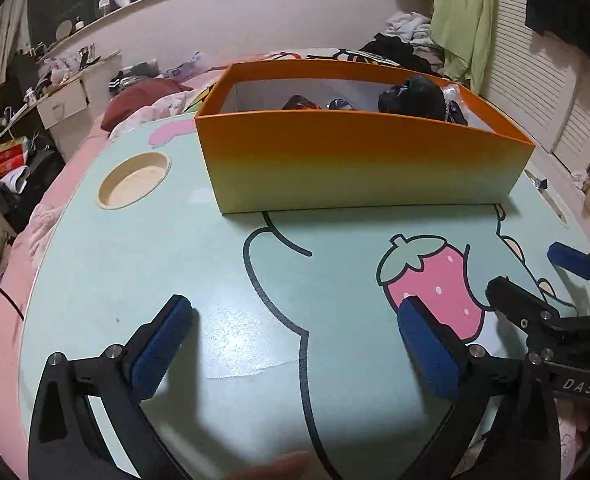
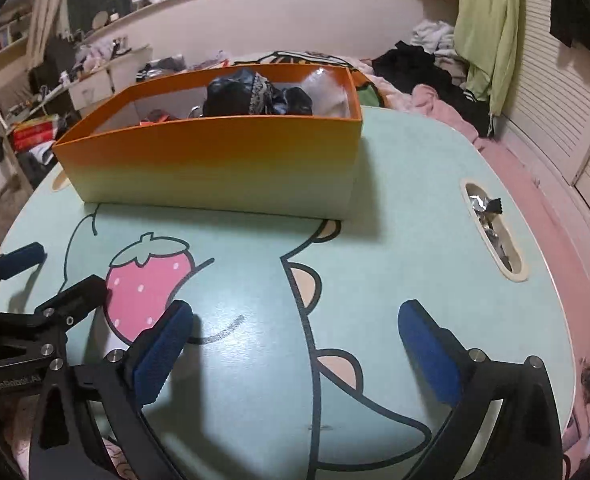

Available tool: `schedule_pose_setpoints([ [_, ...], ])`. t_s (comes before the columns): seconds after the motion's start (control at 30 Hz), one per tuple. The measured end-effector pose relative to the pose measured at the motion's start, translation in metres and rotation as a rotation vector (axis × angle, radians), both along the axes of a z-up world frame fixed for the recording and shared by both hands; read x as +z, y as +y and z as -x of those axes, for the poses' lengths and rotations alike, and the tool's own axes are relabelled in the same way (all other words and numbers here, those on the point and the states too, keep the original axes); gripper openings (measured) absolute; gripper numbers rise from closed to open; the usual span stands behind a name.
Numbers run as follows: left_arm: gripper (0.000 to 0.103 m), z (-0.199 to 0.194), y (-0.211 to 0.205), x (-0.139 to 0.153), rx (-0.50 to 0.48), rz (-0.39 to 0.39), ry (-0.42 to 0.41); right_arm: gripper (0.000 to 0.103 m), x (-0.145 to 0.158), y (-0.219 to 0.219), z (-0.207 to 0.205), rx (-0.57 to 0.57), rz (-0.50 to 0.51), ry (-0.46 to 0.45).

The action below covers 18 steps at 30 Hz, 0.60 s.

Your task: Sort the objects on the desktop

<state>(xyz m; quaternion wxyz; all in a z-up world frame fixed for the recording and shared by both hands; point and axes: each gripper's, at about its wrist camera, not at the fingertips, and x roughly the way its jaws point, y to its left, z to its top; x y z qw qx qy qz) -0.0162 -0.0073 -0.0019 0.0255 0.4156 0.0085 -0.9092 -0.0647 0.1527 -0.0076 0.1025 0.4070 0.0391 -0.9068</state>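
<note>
Two grippers hung over the mint-green worktop [image 1: 143, 248] as I looked on from my remote station, each with its jaws spread wide and nothing between the blue pads. My left gripper [image 1: 295, 344] sat above the near edge, over the black outline of a printed cartoon figure; my right gripper [image 2: 295, 344] hovered just beside it on the same near edge, its black fingers showing at the right margin of the left wrist view.

Between the two, a printed pink strawberry [image 1: 435, 284] marked the worktop's surface. Toward the far edge stood an orange box [image 1: 359, 164], its wall fading from orange at the rim to pale yellow at the base, resting flat on the worktop. Inside it lay a crumpled black bag [image 2: 251, 96] toward the right end, with smaller items beside it that I could not make out. Apart from the box, the worktop's flat surface carried only its print.

A round recess [image 1: 135, 180] was cut into the worktop near the far left corner. Along the right edge ran an oval slot [image 2: 491, 228] holding crumpled foil wrappers [image 2: 483, 204]. Beyond the worktop, a bed with pink bedding [image 2: 535, 184] and heaped clothes [image 2: 423, 60] filled the room.
</note>
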Motion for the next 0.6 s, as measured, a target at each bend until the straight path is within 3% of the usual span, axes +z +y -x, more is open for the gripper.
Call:
schedule_pose_setpoints([
  [0.6, 0.103, 0.0007, -0.0003, 0.0041, -0.056, 0.001, 0.013, 0.103, -0.0006, 0.0024, -0.0007, 0.004, 0.006, 0.0],
])
